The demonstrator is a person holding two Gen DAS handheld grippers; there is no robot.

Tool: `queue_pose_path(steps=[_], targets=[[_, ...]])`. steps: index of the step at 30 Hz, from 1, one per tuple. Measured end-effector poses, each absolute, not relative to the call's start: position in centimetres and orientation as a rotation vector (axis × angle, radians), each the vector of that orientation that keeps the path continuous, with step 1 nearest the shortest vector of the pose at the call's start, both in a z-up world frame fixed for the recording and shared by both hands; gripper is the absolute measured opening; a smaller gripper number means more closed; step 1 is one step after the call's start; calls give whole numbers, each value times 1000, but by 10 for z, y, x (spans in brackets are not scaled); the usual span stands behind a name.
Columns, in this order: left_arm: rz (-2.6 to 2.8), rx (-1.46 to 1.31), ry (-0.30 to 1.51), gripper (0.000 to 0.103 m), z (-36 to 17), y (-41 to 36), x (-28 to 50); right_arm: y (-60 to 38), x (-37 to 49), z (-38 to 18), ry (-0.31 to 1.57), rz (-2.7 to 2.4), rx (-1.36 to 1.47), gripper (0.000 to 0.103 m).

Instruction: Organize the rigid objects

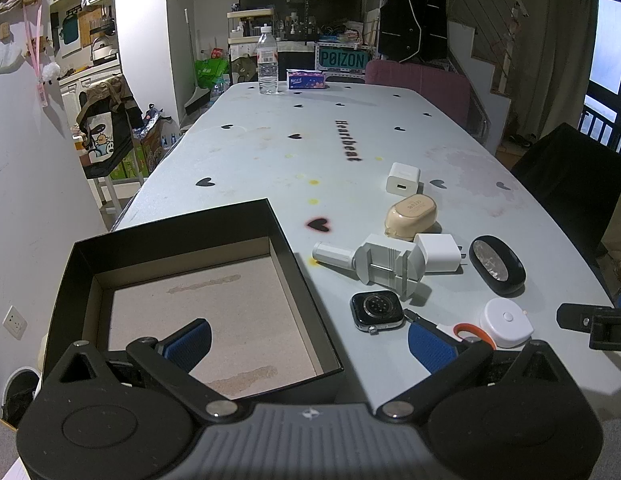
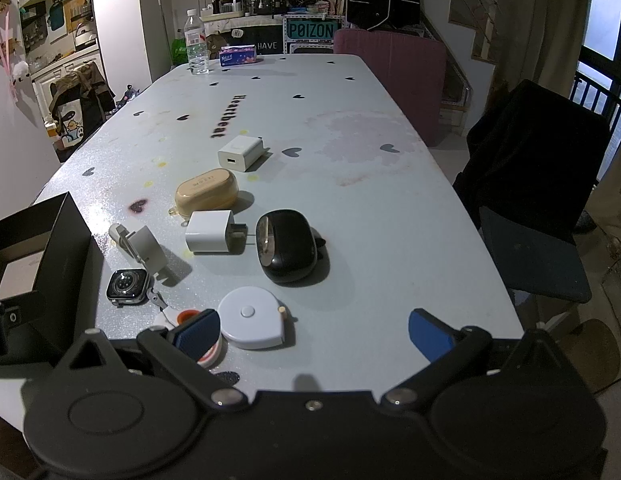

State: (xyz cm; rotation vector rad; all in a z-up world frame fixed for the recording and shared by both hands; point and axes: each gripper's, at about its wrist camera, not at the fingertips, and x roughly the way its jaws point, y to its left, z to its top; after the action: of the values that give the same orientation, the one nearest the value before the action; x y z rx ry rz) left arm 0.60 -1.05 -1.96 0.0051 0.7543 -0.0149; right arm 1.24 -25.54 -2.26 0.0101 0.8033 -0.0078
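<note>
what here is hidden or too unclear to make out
- Orange-ringed item: right wrist view, mostly behind the right gripper's near finger; identity unclear.
- Black box: right wrist view, cut by the left edge.
- Beige case: lid print too small to read in either view.

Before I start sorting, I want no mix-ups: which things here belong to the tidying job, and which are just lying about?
For the job: black box, smartwatch, beige case, two white chargers, black oval case, round tape measure, grey tool.

Lying about: water bottle, tissue pack, chair.
</note>
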Motion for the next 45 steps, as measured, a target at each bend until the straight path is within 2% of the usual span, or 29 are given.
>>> queue_pose_path(steps=[19,31,45], targets=[[16,-17,724,103,-9,-4,2,-258,11,-24,804,-7,19,102],[183,-93,684,103,11,53,1,-257,13,-20,818,-26,15,102],[361,-133,668,103,3,120,-15,-232,50,-3,749,-11,-26,103]])
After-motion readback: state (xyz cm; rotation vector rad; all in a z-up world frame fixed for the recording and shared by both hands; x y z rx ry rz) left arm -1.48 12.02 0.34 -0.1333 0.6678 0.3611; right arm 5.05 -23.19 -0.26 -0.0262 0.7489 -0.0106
